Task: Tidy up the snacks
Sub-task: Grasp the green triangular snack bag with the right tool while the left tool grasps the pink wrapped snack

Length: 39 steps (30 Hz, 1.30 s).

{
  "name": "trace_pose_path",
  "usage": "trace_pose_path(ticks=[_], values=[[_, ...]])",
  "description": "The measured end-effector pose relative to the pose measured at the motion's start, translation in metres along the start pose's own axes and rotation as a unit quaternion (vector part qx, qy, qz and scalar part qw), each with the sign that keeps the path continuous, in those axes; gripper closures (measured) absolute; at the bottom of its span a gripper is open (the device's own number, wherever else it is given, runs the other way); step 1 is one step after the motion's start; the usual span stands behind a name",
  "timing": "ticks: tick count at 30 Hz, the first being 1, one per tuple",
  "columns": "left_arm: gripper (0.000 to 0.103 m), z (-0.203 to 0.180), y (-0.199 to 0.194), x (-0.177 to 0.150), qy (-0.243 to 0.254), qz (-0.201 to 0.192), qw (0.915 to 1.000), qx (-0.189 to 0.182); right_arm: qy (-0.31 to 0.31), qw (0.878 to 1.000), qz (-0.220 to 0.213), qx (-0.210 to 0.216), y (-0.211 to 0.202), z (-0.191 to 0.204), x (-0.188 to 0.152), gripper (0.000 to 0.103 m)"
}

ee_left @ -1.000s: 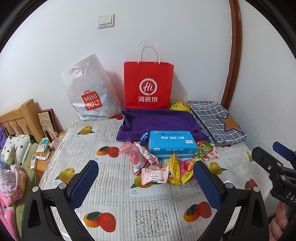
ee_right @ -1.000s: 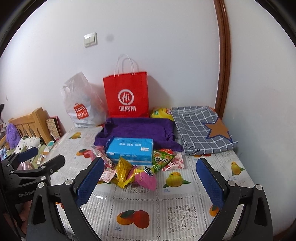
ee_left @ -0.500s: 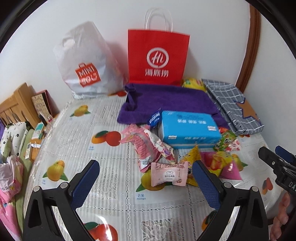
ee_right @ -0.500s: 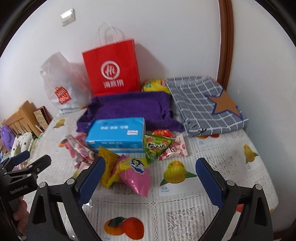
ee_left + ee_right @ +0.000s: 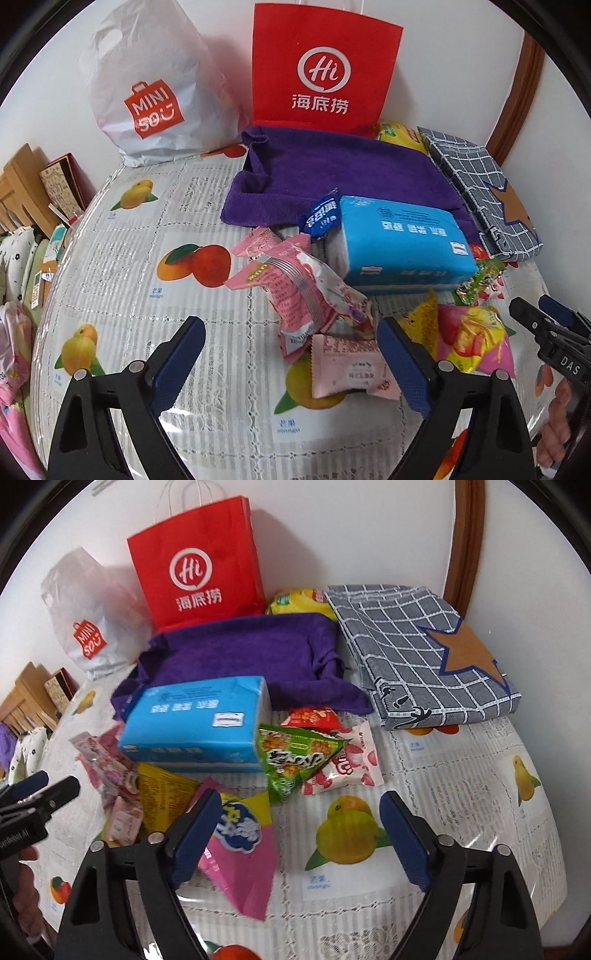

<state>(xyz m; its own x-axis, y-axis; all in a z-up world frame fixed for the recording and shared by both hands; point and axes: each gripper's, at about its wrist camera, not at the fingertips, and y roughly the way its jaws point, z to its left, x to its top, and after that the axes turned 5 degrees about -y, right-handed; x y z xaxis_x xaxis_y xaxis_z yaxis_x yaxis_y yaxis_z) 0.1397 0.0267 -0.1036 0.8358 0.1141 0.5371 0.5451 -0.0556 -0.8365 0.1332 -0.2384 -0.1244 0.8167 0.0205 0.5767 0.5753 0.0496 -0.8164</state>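
A red paper bag (image 5: 325,66) with white handles and a white Miniso plastic bag (image 5: 155,88) stand against the white wall at the back of the desk (image 5: 122,266); what either holds cannot be seen. In front of the red bag lies a purple towel (image 5: 332,173), and to its right a folded grey checked cloth (image 5: 417,646) with a brown star patch. A yellow packet (image 5: 299,600) sits between the red bag and the checked cloth.

The snacks are heaped near the middle of the desk around a blue tissue pack (image 5: 399,243), which lies partly on the towel's front edge. On its left side are a small blue sachet (image 5: 321,218) and several pink packets (image 5: 295,284); a pale pink wrapped cake (image 5: 351,369) lies just in front of them. On its right side are a green triangular packet (image 5: 295,760), a red packet (image 5: 310,718) and a white strawberry-print packet (image 5: 351,764). A yellow packet (image 5: 162,794) and a pink chip bag (image 5: 243,853) lie in front of the pack.

The left claw (image 5: 291,365) hangs released above the desk, its right finger just beside the pale pink cake. The right claw (image 5: 299,842) is also released, its left finger over the pink chip bag, touching unclear.

The desk wears a clear-covered cloth printed with fruit. A wooden bed frame (image 5: 18,192) and bedding stand at the left, and a brown door frame (image 5: 465,542) rises at the back right.
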Motion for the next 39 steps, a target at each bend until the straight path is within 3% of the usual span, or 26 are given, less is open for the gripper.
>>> trace_pose_path(ticks=[6, 9, 17, 23, 30, 39], values=[[0.010, 0.006, 0.014, 0.007, 0.003, 0.007, 0.9999, -0.006, 0.024, 1.000, 0.006, 0.008, 0.016, -0.021, 0.006, 0.022], [0.010, 0.007, 0.020, 0.010, 0.000, 0.012, 0.9998, -0.013, 0.032, 0.999, 0.009, 0.035, 0.024, -0.023, 0.010, 0.022], [0.010, 0.013, 0.035, 0.015, 0.003, 0.019, 0.9997, -0.012, -0.003, 0.999, 0.028, 0.045, 0.056, -0.002, 0.018, 0.022], [0.009, 0.017, 0.043, 0.017, 0.001, 0.022, 0.9996, -0.016, -0.026, 0.998, 0.032, 0.053, 0.074, 0.004, 0.024, 0.032], [0.010, 0.022, 0.043, 0.017, -0.002, 0.021, 0.9995, -0.025, -0.060, 0.996, 0.009, 0.064, 0.065, 0.006, 0.019, 0.057], [0.010, 0.031, 0.022, 0.007, -0.006, 0.008, 0.9998, -0.018, -0.046, 0.997, -0.010, 0.068, 0.030, -0.002, 0.004, 0.058]])
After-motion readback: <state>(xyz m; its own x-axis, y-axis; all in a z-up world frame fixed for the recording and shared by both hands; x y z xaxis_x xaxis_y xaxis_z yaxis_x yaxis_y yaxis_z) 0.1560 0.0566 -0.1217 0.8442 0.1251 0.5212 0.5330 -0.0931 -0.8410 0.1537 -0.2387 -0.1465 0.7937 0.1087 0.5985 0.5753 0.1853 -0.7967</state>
